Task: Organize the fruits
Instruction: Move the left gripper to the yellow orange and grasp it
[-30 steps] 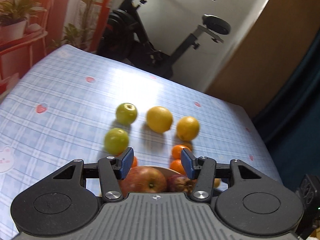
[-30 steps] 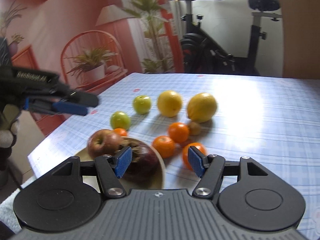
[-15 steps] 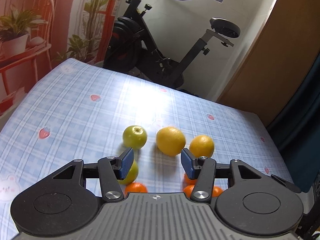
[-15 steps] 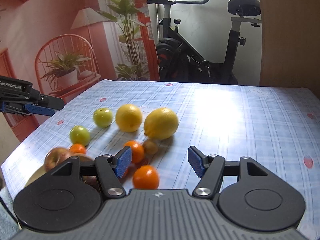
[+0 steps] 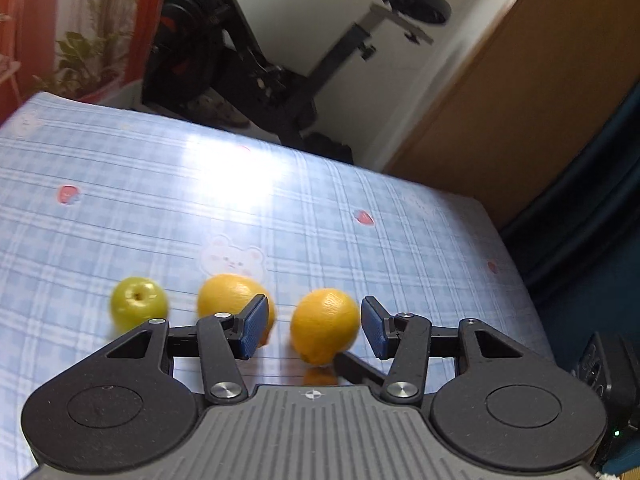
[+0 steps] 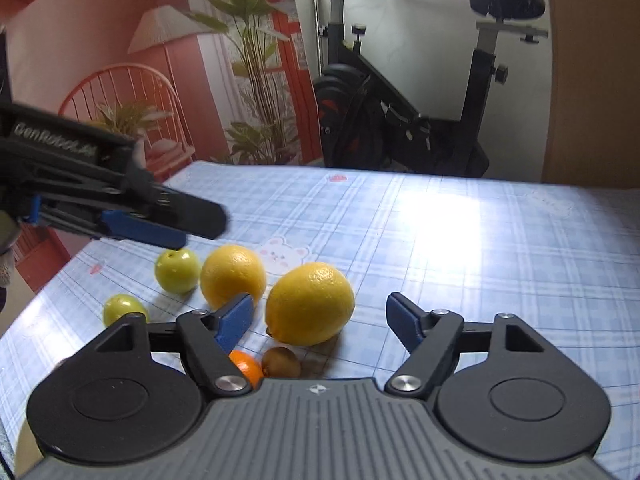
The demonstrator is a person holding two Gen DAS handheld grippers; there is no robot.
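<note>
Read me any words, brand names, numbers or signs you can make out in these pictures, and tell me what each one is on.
"GenRobot.AI": pale lettering on the black side of the left tool, seen from the right wrist view; the last letters are blurred.
No other words or numbers can be read. The tablecloth carries only pictures: a cartoon bear and small red marks.

Bright daylight; glare patch on tablecloth (image 5: 240, 184); soft shadows; motion blur; fisheye bending at edges.
</note>
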